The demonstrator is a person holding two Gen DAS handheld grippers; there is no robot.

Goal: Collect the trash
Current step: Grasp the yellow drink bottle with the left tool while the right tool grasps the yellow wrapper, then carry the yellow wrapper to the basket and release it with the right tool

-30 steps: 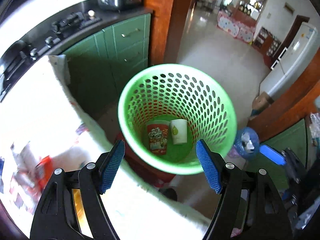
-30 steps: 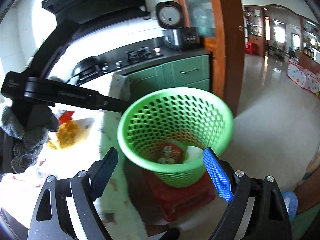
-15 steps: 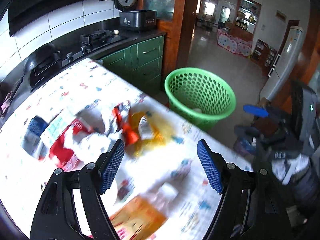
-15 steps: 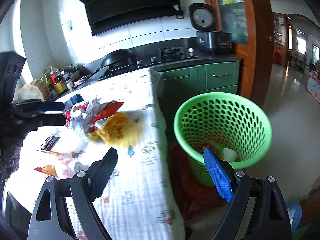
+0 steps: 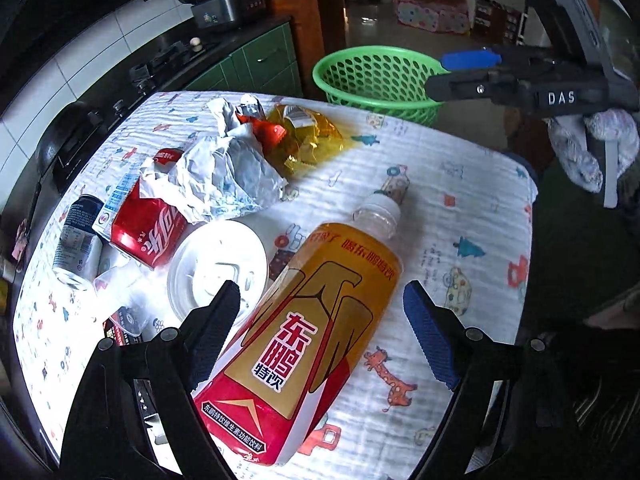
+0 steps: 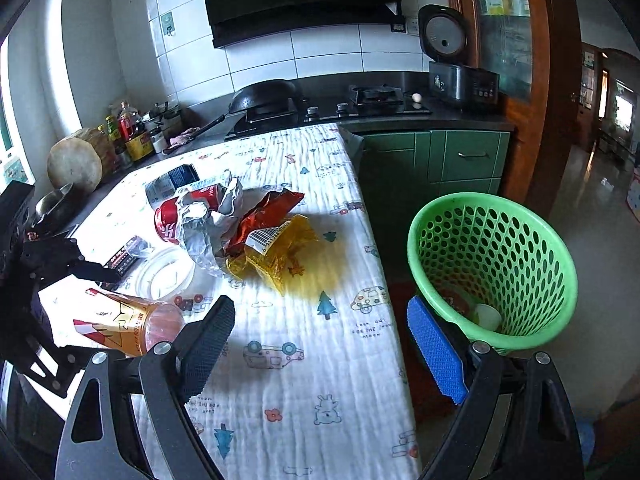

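I am in a kitchen, and my table (image 6: 304, 360) has a white cloth with little cars and trees on it. Next to the table, down on the floor, stands the green basket (image 6: 492, 264). It already has a white cup (image 6: 486, 316) and one or two more bits at the bottom, so some trash is done.

A lot is left on the table. The biggest piece is the yellow drink bottle (image 5: 312, 344) lying on its side. Then come the crumpled gray paper (image 5: 224, 176), the yellow wrapper (image 5: 308, 136), the red can (image 5: 148, 232), the round white lid (image 5: 218, 270) and the dark can (image 5: 76, 240).

My left gripper (image 5: 320, 332) is right over the bottle. Its jaws have just been opening and stand wide, with the bottle between them, but not pinched yet. My right gripper (image 6: 320, 344) is wide too and holds nothing.

Only the right view looks into the basket. Only the left view shows the whole bottle; the small things by the lid are too bright to name, I think.
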